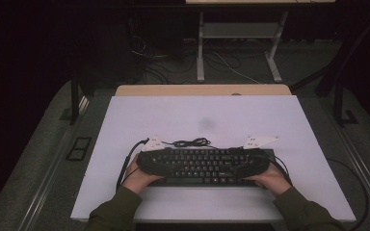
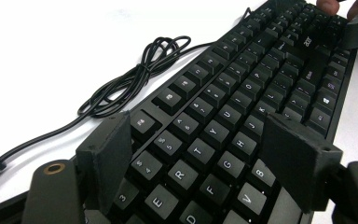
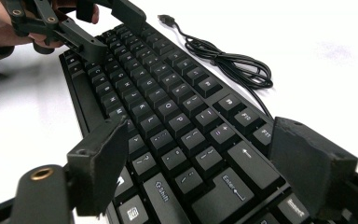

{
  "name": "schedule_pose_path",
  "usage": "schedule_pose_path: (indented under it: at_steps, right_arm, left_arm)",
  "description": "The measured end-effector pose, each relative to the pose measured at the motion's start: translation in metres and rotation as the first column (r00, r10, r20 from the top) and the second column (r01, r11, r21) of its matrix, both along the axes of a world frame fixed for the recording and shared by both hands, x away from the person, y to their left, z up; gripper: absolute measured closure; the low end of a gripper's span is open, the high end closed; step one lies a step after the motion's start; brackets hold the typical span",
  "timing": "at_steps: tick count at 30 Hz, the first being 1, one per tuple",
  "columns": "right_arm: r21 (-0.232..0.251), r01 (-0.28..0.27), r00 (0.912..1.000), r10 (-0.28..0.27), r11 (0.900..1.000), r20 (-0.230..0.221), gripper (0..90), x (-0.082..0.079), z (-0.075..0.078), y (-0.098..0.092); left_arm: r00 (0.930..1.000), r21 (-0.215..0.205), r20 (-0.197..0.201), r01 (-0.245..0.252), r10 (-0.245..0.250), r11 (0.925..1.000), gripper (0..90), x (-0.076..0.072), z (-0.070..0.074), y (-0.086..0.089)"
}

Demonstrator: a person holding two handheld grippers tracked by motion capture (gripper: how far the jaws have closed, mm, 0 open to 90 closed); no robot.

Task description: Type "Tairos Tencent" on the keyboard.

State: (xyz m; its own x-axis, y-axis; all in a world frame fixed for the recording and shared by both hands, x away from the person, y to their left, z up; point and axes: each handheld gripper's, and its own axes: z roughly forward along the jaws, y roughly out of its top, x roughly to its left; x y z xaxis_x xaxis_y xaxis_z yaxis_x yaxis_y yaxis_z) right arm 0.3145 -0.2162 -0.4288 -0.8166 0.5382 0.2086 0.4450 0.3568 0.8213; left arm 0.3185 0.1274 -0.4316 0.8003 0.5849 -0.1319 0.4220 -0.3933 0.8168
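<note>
A black keyboard [image 1: 202, 166] lies across the front of the white tabletop [image 1: 207, 113], and its cable [image 1: 191, 142] is coiled just behind it. My left gripper [image 1: 154, 163] sits over the keyboard's left end. In the left gripper view its jaws [image 2: 200, 154] stand apart above the letter keys [image 2: 214, 135], pinching nothing. My right gripper [image 1: 250, 166] is over the right end. The right gripper view has its jaws [image 3: 205, 158] spread wide above the Enter and Shift keys. Both point inward, toward each other.
The coiled cable [image 3: 233, 65] ends in a loose USB plug [image 3: 166, 18] on the bare white surface. A faint grey smudge [image 1: 206, 124] marks the middle of the table. Behind the table stand another desk's legs [image 1: 201, 48] and floor cables.
</note>
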Motion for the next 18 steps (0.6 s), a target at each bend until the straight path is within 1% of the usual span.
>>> schedule_pose_path:
  at_steps: [4, 7, 11, 18]
  right_arm:
    - [0.001, -0.011, 0.9999, 0.011, 1.000, 0.009, 18.4, 0.002, 0.000, 0.003]
    - [0.006, -0.014, 0.9999, 0.014, 1.000, 0.004, 18.4, 0.004, 0.001, 0.006]
    - [0.004, -0.025, 0.9996, 0.025, 1.000, 0.011, 18.3, 0.006, 0.001, 0.010]
    - [0.013, -0.038, 0.9993, 0.038, 0.999, 0.004, 18.3, 0.009, 0.000, 0.016]
  left_arm:
    - [1.0000, 0.003, 0.000, -0.008, 0.008, 1.0000, 24.4, -0.002, 0.000, 0.004]
    - [0.9998, 0.004, -0.003, -0.020, 0.020, 0.9998, 24.8, -0.003, -0.001, 0.008]
    - [0.9993, -0.003, 0.002, -0.037, 0.037, 0.9993, 26.0, -0.005, -0.001, 0.013]
    - [0.9982, 0.001, 0.004, -0.061, 0.061, 0.9982, 29.9, -0.008, -0.003, 0.020]
